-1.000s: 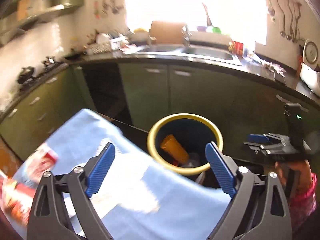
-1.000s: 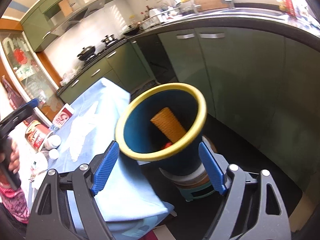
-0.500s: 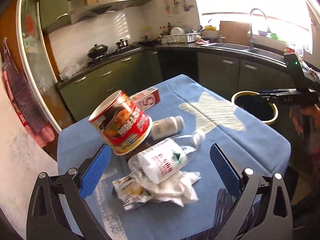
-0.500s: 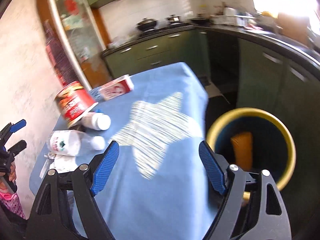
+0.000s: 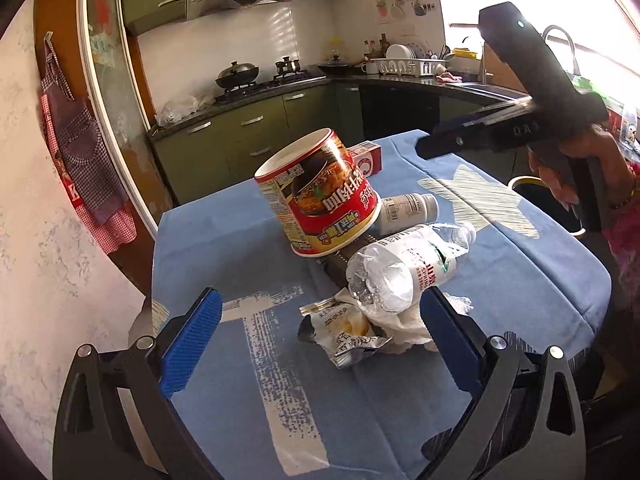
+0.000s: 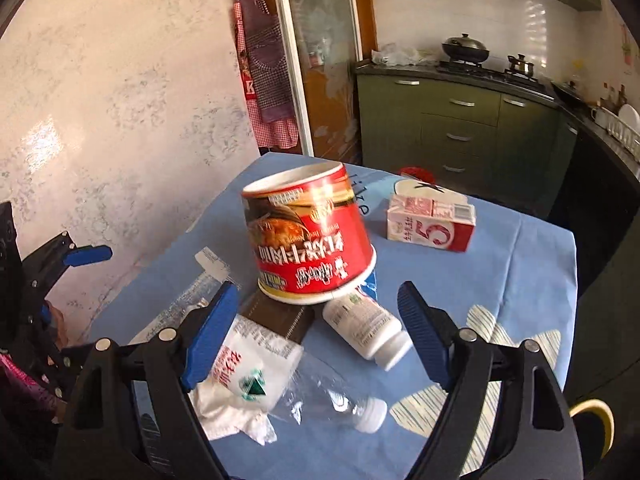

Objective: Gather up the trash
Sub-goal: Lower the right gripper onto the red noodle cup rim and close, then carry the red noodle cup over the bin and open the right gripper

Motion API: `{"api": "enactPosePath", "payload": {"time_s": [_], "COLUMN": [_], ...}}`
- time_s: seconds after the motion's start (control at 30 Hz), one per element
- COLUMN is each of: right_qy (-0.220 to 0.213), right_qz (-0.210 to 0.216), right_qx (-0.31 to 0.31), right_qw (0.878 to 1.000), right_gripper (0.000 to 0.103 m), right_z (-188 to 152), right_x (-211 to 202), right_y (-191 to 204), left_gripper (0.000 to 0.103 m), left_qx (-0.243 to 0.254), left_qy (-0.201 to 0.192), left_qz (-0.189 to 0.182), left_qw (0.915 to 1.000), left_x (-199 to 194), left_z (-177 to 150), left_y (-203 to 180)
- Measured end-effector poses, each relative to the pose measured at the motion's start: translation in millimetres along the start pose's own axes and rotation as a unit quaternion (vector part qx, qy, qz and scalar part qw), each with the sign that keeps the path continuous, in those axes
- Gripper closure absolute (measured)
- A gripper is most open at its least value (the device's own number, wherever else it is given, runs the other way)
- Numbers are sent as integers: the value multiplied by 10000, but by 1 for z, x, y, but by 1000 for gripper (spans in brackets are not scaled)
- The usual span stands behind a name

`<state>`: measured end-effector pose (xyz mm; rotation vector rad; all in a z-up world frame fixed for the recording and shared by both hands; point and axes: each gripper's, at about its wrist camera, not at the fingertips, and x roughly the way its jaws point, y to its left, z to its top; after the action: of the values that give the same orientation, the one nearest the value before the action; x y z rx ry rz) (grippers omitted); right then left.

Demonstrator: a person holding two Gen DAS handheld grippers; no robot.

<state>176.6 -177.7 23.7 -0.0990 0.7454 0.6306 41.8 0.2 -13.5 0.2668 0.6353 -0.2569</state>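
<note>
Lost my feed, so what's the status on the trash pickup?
Left gripper and right gripper open, empty. Noodle cup, clear bottle, wrapper on table. Nothing blocking.

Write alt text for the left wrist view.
The open left gripper faces trash on a blue tablecloth: a tipped red noodle cup, clear water bottle, snack wrapper and crumpled tissue. The right gripper hangs above.

Strong daylight from window — blown-out glare; fisheye bends edges, dark vignette corners — noodle cup slightly blurred
</note>
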Motion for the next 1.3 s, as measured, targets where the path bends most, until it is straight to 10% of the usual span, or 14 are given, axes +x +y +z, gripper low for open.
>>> {"api": "enactPosePath", "payload": {"time_s": [0.17, 0.53, 1.3], "right_qy": [289, 1603, 1763], "right_qz": [-287, -1042, -1531], "right_qx": [-123, -165, -514], "right_qw": [9991, 9814, 9710], "right_gripper": [33, 88, 98], "right_z": [61, 122, 121], "right_x": [20, 114, 127], "right_y": [9, 1, 20], "left_gripper": [5, 5, 5], "left_qx": [-126, -233, -319], "left_qy": [20, 48, 130], "left_qz": [-7, -114, -313], "left_qw": [9999, 9997, 9989], "left_x": [-1, -2, 8], "left_z": [-5, -17, -31], "left_y": [8, 25, 30]}}
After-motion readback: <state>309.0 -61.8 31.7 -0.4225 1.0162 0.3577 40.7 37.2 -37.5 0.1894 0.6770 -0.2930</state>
